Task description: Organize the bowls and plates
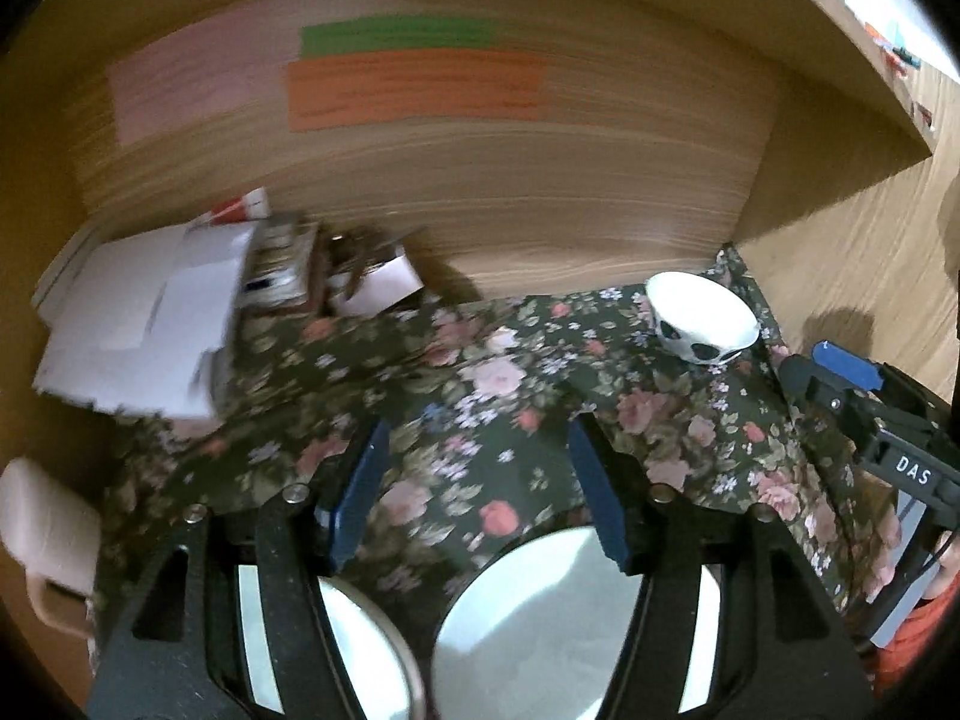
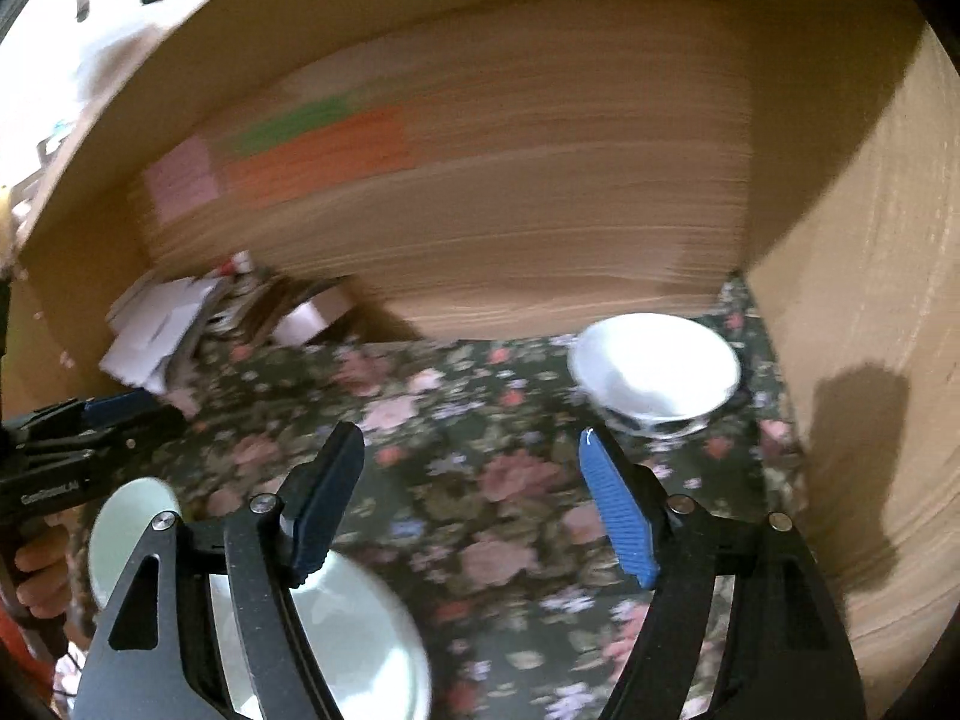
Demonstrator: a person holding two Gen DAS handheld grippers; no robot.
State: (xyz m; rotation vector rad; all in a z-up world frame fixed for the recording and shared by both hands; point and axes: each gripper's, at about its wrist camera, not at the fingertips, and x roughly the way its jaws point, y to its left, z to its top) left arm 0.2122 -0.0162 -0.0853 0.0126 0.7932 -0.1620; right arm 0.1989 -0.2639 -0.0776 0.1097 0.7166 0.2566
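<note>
My left gripper (image 1: pixel 477 480) is open above a dark floral cloth (image 1: pixel 480 372), with nothing between its blue pads. Just below its jaws lie two pale plates, one to the right (image 1: pixel 540 618) and one to the left (image 1: pixel 354 648). A white bowl with black spots (image 1: pixel 702 318) stands at the back right corner. My right gripper (image 2: pixel 468 480) is also open and empty, hovering over the cloth (image 2: pixel 498 480). The same bowl (image 2: pixel 654 372) is just beyond its right finger. One pale plate (image 2: pixel 360 630) lies under its left finger and another (image 2: pixel 129 528) further left.
A wooden back wall (image 1: pixel 480 192) and a side panel (image 2: pixel 870 360) close in the space. Papers and small boxes (image 1: pixel 150 318) are piled at the back left. A pale plastic object (image 1: pixel 42 534) sits at the left edge. A hand (image 2: pixel 36 564) holds the left gripper's handle.
</note>
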